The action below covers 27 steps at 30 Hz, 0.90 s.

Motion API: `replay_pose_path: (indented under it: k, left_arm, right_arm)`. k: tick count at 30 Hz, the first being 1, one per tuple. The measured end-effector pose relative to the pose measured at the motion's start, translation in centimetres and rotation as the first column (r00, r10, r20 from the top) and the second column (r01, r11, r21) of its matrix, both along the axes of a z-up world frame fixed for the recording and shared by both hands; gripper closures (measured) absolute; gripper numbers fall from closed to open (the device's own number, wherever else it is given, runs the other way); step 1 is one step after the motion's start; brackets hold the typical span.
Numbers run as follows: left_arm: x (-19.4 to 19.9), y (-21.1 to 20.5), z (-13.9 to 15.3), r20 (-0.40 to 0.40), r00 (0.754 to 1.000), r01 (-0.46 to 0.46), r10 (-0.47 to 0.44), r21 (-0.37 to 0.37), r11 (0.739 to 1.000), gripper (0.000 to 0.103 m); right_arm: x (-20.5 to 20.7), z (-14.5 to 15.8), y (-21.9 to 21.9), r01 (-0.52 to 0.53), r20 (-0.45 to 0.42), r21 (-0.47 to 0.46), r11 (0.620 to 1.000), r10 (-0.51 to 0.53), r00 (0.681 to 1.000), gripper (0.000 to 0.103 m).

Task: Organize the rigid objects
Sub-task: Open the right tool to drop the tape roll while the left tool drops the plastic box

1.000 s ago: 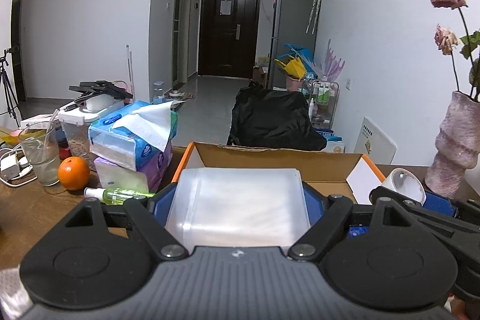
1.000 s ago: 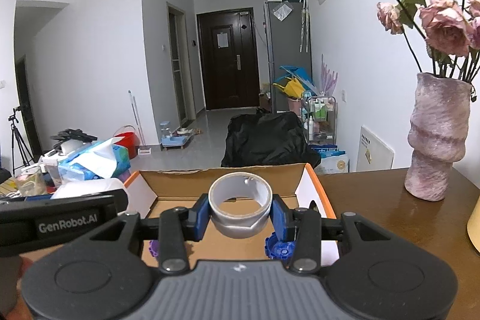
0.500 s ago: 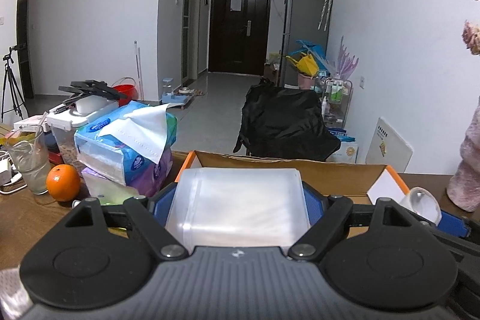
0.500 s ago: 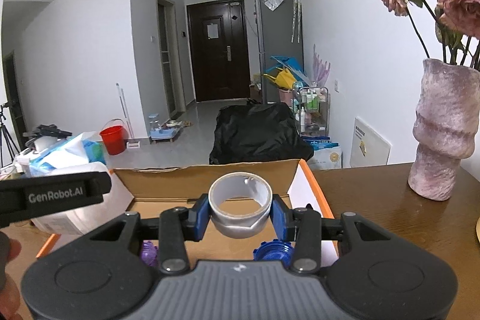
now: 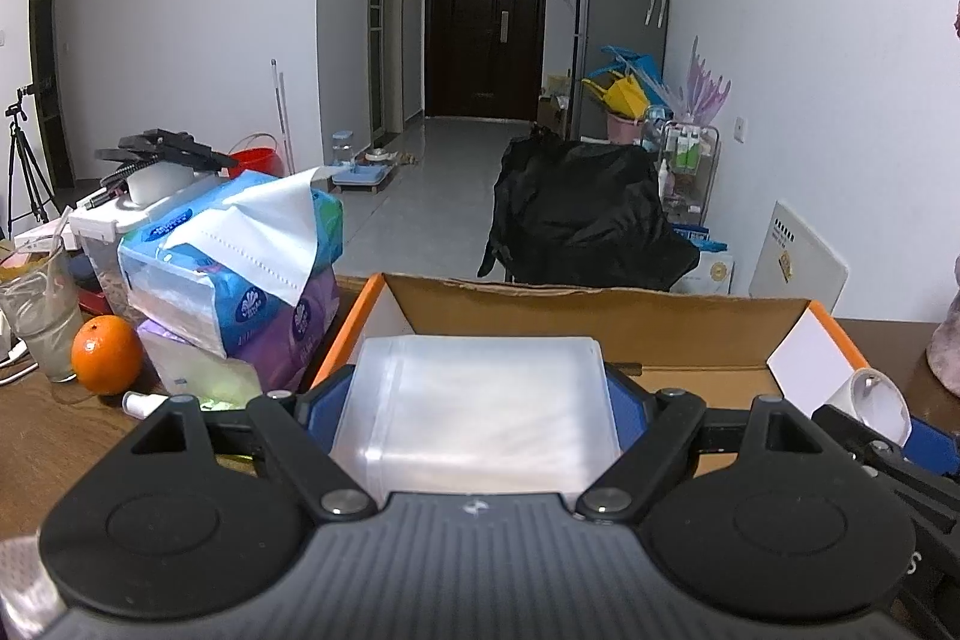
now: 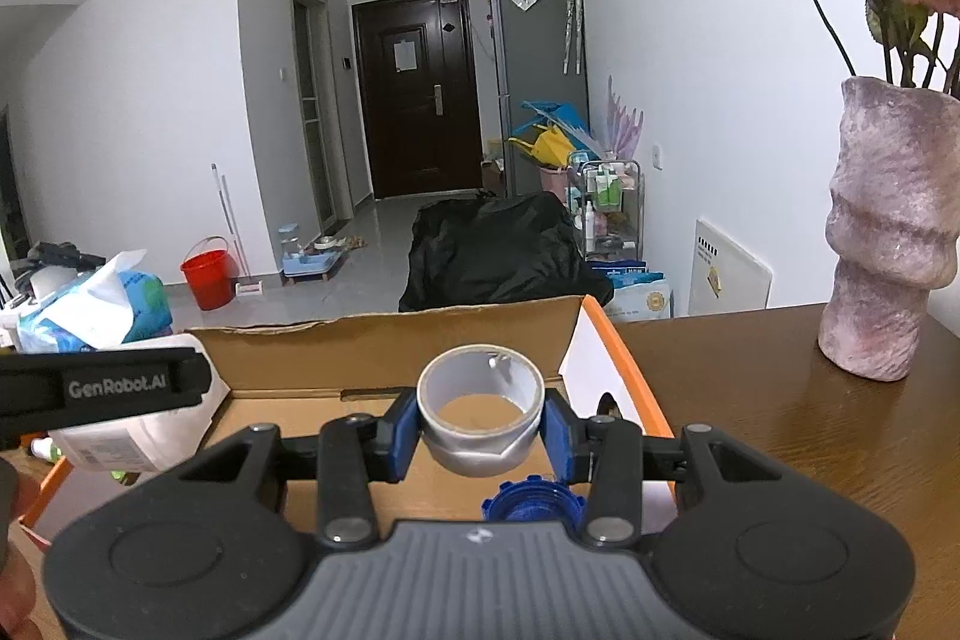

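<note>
Both tongs have neared the cardboard box [image 6: 384,340], left [image 5: 480,400] gripping a translucent container [image 5: 480,406], right [image 6: 480,427] a tape roll [image 6: 480,409]; "GenRobot.AI" shows.

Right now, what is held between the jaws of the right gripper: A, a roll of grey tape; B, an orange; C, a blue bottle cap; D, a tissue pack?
A: the right gripper is shut on the tape roll, its blue pads pressing both sides, above the cardboard box.
</note>
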<state>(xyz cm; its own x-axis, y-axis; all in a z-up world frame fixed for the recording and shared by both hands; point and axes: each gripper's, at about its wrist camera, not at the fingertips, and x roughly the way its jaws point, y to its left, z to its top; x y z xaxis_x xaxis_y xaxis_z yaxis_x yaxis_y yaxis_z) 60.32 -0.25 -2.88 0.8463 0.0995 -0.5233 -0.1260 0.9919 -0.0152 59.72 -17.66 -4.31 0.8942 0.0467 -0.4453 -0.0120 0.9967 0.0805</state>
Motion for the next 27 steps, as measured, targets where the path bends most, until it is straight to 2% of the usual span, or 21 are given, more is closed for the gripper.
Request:
replay_pose_path:
  k: [2, 4, 5, 6, 8, 13, 27]
  left_arm:
    - [0.2, 0.1, -0.1, -0.017, 1.0, 0.005, -0.006, -0.004, 1.0, 0.018]
    - [0.1, 0.0, -0.2, -0.018, 1.0, 0.006, -0.006, 0.002, 1.0, 0.01]
    - [0.0, 0.1, -0.1, -0.015, 1.0, -0.002, 0.002, 0.006, 1.0, 0.0]
    - [0.0, 0.1, -0.1, -0.01, 1.0, -0.013, 0.013, 0.008, 1.0, 0.0]
    - [0.1, 0.4, 0.0, -0.024, 1.0, -0.019, 0.019, 0.001, 1.0, 0.0]
    - [0.2, 1.0, -0.1, -0.039, 0.999, -0.033, 0.032, -0.026, 0.999, 0.0]
    - [-1.0, 1.2, 0.9, -0.031, 0.999, -0.036, 0.035, -0.031, 0.999, 0.0]
  right_arm:
    - [0.0, 0.0, -0.1, -0.003, 0.0, -0.003, 1.0, 0.003, 1.0, 0.061]
    - [0.1, 0.0, -0.2, -0.002, -0.009, -0.006, 1.0, 0.002, 1.0, 0.061]
    - [0.1, 0.1, -0.2, 0.003, -0.01, -0.01, 1.0, -0.003, 1.0, 0.051]
    - [0.2, 0.1, -0.3, 0.009, -0.015, -0.015, 1.0, -0.009, 1.0, 0.03]
    - [0.0, 0.2, -0.5, 0.042, -0.008, -0.016, 0.999, -0.043, 0.999, 0.004]
    - [-0.4, 0.6, -0.6, 0.056, 0.006, -0.019, 0.998, -0.056, 0.998, 0.0]
    - [-1.3, 1.4, -0.8, 0.053, 0.019, -0.007, 0.999, -0.053, 0.998, 0.0]
